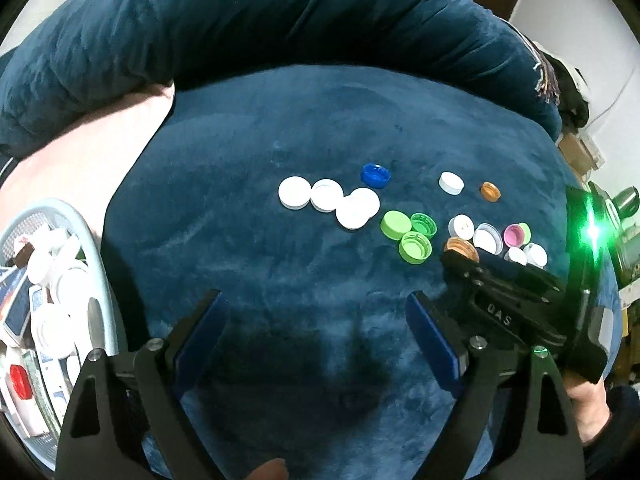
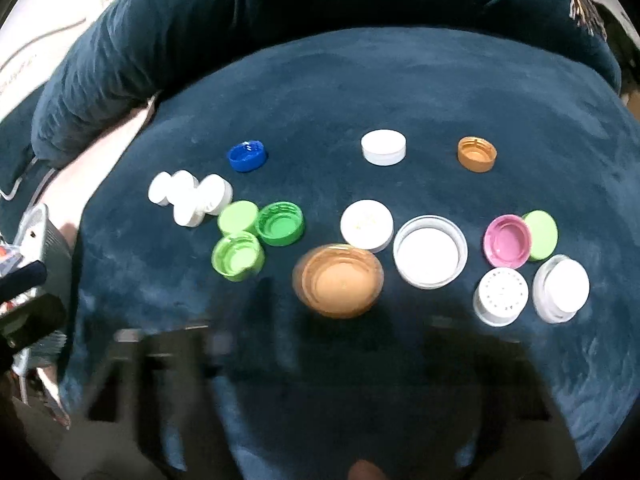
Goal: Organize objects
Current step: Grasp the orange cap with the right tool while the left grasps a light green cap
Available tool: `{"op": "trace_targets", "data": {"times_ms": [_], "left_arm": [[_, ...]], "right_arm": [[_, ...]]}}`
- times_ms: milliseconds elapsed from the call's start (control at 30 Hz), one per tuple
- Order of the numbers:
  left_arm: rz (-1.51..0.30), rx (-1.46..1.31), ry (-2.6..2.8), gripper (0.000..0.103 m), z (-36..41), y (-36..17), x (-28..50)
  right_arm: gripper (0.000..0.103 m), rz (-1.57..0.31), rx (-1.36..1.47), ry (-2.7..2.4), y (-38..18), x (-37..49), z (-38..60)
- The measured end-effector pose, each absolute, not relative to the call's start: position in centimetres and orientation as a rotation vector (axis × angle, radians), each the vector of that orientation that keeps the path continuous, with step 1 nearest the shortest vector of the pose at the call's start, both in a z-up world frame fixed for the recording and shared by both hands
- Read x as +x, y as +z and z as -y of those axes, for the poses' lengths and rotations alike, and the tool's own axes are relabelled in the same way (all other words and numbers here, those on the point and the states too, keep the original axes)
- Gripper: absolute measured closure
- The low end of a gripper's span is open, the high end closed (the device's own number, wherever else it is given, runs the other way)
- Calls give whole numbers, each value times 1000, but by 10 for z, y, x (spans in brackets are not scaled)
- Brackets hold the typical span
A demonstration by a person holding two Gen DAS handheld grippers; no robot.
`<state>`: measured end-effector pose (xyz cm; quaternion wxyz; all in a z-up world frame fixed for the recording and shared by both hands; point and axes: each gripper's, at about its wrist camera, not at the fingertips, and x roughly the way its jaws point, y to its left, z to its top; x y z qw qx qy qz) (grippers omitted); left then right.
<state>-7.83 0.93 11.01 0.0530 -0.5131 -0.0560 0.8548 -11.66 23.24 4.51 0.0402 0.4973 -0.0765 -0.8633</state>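
Several bottle caps lie on a dark blue plush cushion (image 1: 280,128). A cluster of white caps (image 1: 328,196) sits mid-cushion, a blue cap (image 1: 375,175) behind it, three green caps (image 1: 412,236) to the right. In the right wrist view a large orange cap (image 2: 338,280) lies nearest, with white lids (image 2: 430,252), a pink cap (image 2: 507,241) and a small orange cap (image 2: 477,154). My left gripper (image 1: 316,316) is open and empty above bare cushion. My right gripper (image 1: 460,258) reaches by the orange cap (image 1: 460,246); in its own view its fingers are a motion blur.
A light blue basket (image 1: 102,280) at the left edge holds white caps, cards and a red cap. A thick blue bolster (image 1: 240,20) rims the cushion's far side. A pink sheet (image 1: 80,152) lies at the left. Clutter stands past the right edge.
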Motion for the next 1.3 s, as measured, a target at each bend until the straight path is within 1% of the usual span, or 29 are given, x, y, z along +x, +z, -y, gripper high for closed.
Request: {"op": "trace_targets", "data": {"times_ms": [100, 167, 367, 533, 633, 667, 733, 767, 800, 833, 867, 1000, 1100, 1233, 1300], "left_arm": [[213, -1573, 2585, 12, -14, 107, -82], [209, -1574, 2579, 12, -20, 103, -85], [241, -1636, 2494, 12, -57, 57, -103], [289, -1520, 2524, 12, -81, 49, -115], [265, -1483, 2538, 13, -91, 46, -125], [244, -1483, 2539, 24, -94, 43, -128], [178, -1480, 2551, 35, -96, 41, -130], [142, -1477, 2560, 45, -96, 39, -129], [124, -1473, 2570, 52, -95, 39, -128], [116, -1470, 2579, 64, -94, 40, -127], [117, -1473, 2582, 72, -92, 40, -126], [104, -1490, 2574, 72, -82, 48, -119], [88, -1504, 2581, 72, -72, 57, -111], [116, -1519, 2617, 72, -47, 73, -96], [161, -1525, 2658, 72, -29, 85, -89]], "right_arm": [[62, 276, 1515, -2630, 47, -113, -238], [62, 307, 1509, -2632, 51, -107, -241], [62, 396, 1505, -2667, 58, -83, -258], [62, 436, 1525, -2678, 54, -72, -271], [62, 426, 1518, -2681, 54, -69, -271], [61, 413, 1515, -2683, 55, -69, -270], [61, 383, 1507, -2685, 56, -70, -267], [61, 377, 1502, -2685, 56, -70, -266], [61, 369, 1501, -2685, 55, -71, -265], [61, 358, 1503, -2688, 55, -72, -264], [61, 347, 1505, -2691, 54, -73, -263], [62, 322, 1513, -2693, 53, -79, -260], [62, 375, 1481, -2672, 61, -81, -258], [62, 402, 1393, -2652, 82, -86, -247], [62, 419, 1361, -2630, 90, -88, -239]]}}
